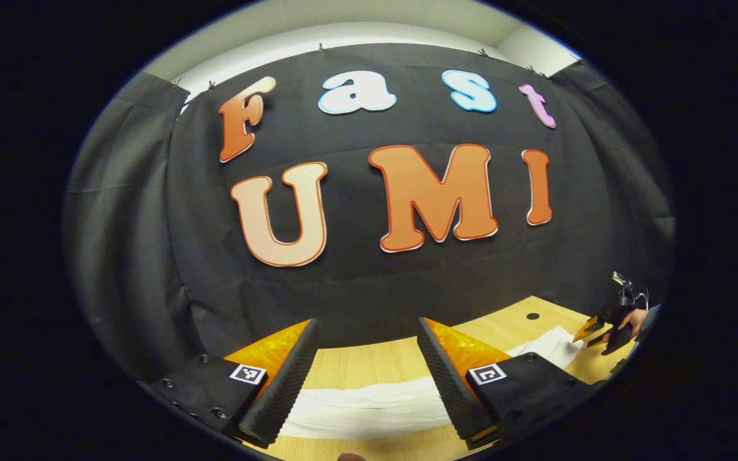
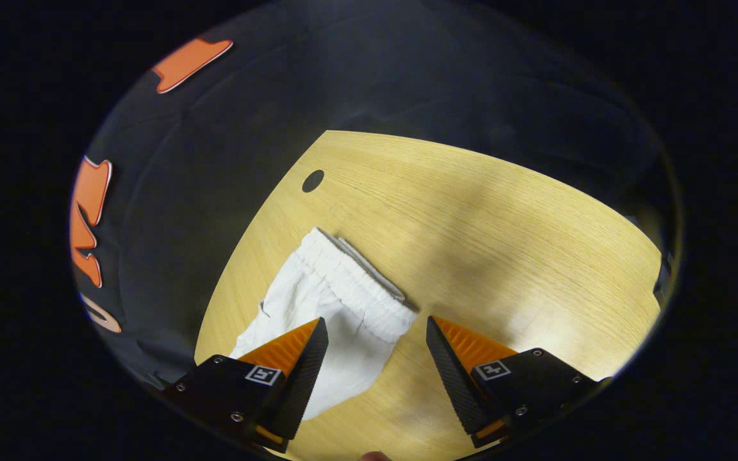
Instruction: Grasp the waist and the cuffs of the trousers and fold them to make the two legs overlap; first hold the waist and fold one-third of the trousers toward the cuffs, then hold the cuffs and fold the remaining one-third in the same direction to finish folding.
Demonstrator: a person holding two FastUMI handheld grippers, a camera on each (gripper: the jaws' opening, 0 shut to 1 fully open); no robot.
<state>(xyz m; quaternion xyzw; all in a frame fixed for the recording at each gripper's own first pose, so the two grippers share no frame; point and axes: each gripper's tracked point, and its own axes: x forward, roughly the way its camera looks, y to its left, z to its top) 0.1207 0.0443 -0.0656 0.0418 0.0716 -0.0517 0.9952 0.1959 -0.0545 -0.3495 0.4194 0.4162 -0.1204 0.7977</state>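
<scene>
The white trousers are judged light and limp; the gathered waist is best pinched. Both hand-held grippers are held apart, empty.

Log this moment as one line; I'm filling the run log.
left gripper: open, above trousers | right gripper: open, over waist | table: trousers flat, unfolded

Each gripper, left and right, is built with two wedge-shaped fingers whose inner faces are ribbed. Black finger mounts are fixed with small screws, and a square black-and-white marker is carried on each mount.
</scene>
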